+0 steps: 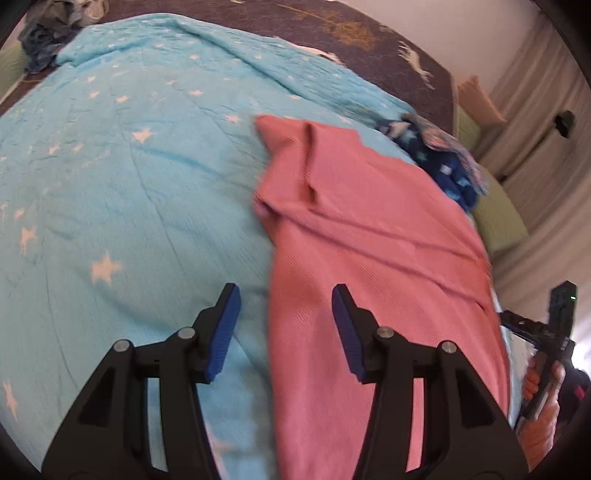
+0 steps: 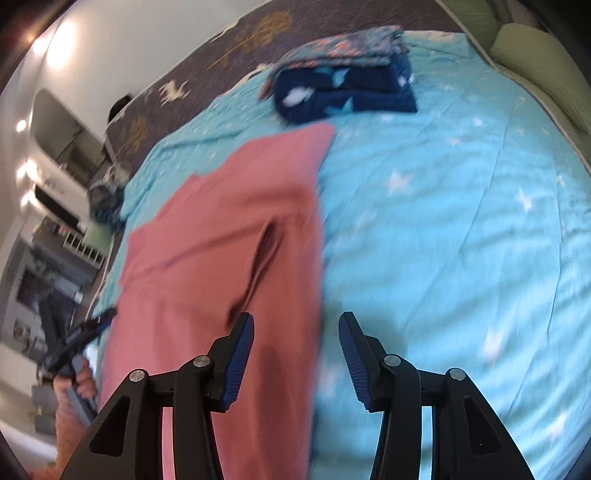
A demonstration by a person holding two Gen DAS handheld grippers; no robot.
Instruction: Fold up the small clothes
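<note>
Jaws on both tools are standing wide, gripping nothing. Your left gripper (image 1: 286, 328) is straddling one long edge of the pink garment (image 1: 369, 240); your right gripper (image 2: 296, 356) is straddling the opposite edge. It is lying lengthwise on the star-print blanket (image 2: 461, 221), one deep crease running through it. Risk, as I judge it: pinching blanket along with cloth. Count: one pink garment, one folded stack (image 2: 343, 77), one unfolded heap (image 1: 48, 33).
</note>
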